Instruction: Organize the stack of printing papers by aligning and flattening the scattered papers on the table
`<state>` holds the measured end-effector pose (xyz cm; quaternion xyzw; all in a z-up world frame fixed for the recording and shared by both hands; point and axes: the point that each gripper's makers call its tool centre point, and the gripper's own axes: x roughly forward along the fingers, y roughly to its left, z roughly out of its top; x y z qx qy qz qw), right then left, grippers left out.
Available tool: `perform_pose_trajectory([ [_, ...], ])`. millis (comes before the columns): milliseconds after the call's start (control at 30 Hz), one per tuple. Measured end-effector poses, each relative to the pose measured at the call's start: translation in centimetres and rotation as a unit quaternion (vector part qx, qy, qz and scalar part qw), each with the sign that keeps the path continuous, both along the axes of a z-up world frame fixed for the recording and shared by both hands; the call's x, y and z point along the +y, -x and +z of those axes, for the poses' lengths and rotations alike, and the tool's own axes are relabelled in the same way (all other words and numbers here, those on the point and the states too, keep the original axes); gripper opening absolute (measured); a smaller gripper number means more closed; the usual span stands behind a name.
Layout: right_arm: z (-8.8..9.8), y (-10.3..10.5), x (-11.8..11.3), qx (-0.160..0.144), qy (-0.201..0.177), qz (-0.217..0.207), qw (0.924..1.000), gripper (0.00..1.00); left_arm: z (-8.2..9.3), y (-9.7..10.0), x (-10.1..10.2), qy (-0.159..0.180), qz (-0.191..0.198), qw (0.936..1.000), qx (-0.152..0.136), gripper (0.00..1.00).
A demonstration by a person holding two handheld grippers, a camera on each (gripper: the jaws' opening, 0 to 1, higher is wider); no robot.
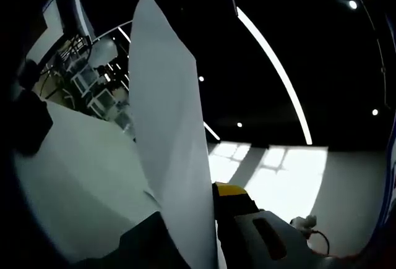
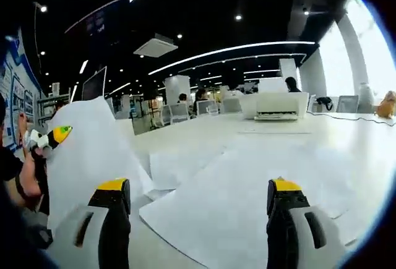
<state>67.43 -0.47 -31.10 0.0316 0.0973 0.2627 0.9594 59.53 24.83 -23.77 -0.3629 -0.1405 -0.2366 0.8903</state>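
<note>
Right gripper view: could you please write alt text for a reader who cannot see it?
The right tongs stand open above loose white paper sheets scattered on a white table. At left, the left tongs hold up one sheet. A white printer sits farther back.

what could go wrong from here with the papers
The left gripper holds one sheet upright by its bottom edge, so it may bend over or crease. The loose papers lie overlapped on the table; the open right gripper, hovering over them, could catch an edge and fold or push one if lowered. The held sheet also hides much of the left gripper's view.
</note>
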Motion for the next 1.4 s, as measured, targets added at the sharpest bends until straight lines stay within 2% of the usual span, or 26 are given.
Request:
perform_pose_trajectory([
  [67, -1.0, 0.2, 0.5, 0.032, -0.001, 0.014, 0.9994, 0.83, 0.0, 0.0, -0.1, -0.002, -0.003, 1.0000, -0.001, 0.06],
  [100, -1.1, 0.1, 0.5, 0.034, 0.001, 0.014, 0.9993, 0.83, 0.0, 0.0, -0.1, -0.001, -0.005, 1.0000, -0.001, 0.06],
  [267, -1.8, 0.2, 0.5, 0.036, 0.023, 0.011, 0.9990, 0.82, 0.0, 0.0, 0.0, 0.003, -0.007, 1.0000, -0.001, 0.06],
  [400, -2.4, 0.2, 0.5, 0.030, 0.057, 0.007, 0.9979, 0.82, 0.0, 0.0, -0.1, 0.001, -0.007, 1.0000, -0.001, 0.06],
  [667, -3.3, 0.1, 0.4, 0.050, 0.075, 0.011, 0.9959, 0.79, 0.2, 0.2, -0.2, 0.005, -0.008, 1.0000, -0.001, 0.06],
  [833, -3.4, -0.1, 0.1, 0.056, 0.072, 0.008, 0.9958, 0.79, 0.2, 0.3, -0.3, 0.006, -0.008, 0.9999, -0.002, 0.06],
  [1000, -4.3, 0.2, 0.3, 0.068, 0.105, 0.013, 0.9920, 0.76, 0.2, 0.3, -0.4, 0.006, -0.008, 0.9999, -0.002, 0.06],
  [1400, -4.0, 0.3, 0.6, 0.068, 0.101, 0.009, 0.9925, 0.71, 0.2, 0.3, -0.4, 0.007, -0.009, 0.9999, -0.002, 0.06],
])
